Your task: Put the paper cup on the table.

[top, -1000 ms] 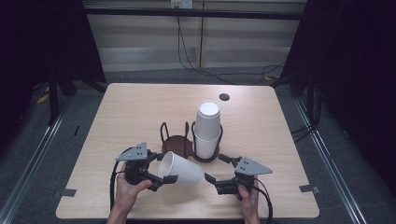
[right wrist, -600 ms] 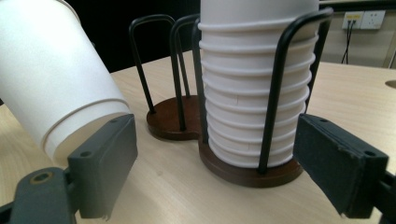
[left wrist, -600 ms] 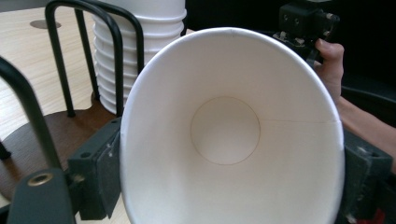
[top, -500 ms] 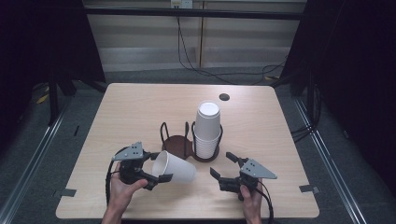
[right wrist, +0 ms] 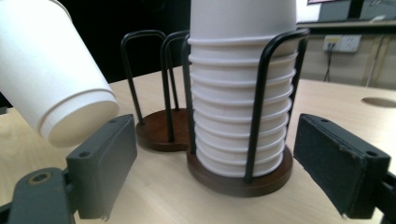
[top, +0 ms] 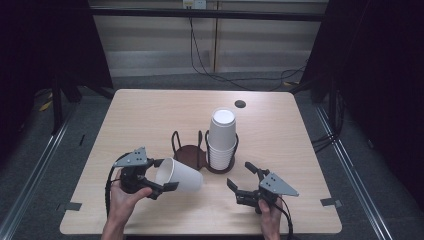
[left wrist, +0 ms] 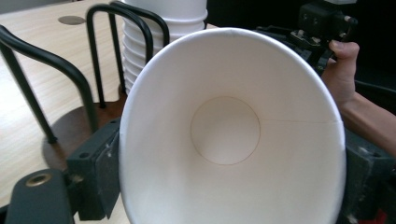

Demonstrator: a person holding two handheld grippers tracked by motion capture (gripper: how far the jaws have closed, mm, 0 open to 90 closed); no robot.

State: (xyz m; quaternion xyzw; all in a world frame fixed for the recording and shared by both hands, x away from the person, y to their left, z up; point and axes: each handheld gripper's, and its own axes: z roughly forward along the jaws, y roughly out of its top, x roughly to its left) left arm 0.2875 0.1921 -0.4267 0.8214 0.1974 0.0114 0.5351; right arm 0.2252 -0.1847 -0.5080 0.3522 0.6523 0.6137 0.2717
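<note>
Left tool (top: 159,175) pinches a white paper cup (top: 179,175) at the rim, held sideways above the surface (top: 150,115), just in front of the empty cup holder (top: 189,152). Its jaws have just been easing open. I judge the cup light, thin-walled, easily crushed; grip low near the stiff rolled rim. Right tool (top: 245,182) open, holding nothing. Pad contact on the rim is hard to make out.

— Where's the paper cup (top: 179,175)?

— Near the table's front edge, just in front of the empty wire holder (top: 189,150). It's white, plain and empty.

— Upright?

— No, tipped on its side, its mouth toward the left and its base toward the stacked cups (top: 221,140).
</note>
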